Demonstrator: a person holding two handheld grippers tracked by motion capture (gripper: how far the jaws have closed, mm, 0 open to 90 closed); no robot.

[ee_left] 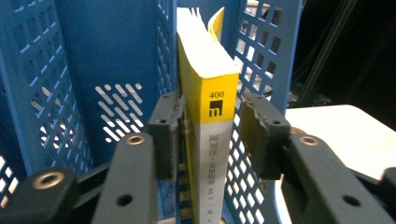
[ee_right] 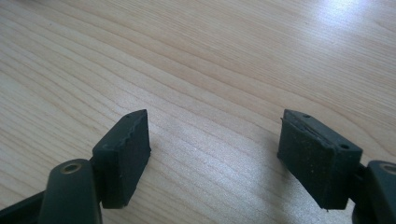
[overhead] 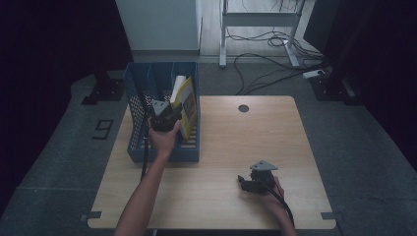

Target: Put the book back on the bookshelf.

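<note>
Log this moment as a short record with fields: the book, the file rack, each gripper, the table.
book: yellow paperback standing upright in the rightmost compartment of the rack, spine toward the left gripper
rack: blue perforated file rack at the table's far left corner
left gripper: jaws either side of the book's spine, a gap showing at the right pad, so not clamped
right gripper: open, nothing between the jaws, low over bare wood near the table's front edge
table: light wooden top, round cable hole near the far edge
</note>
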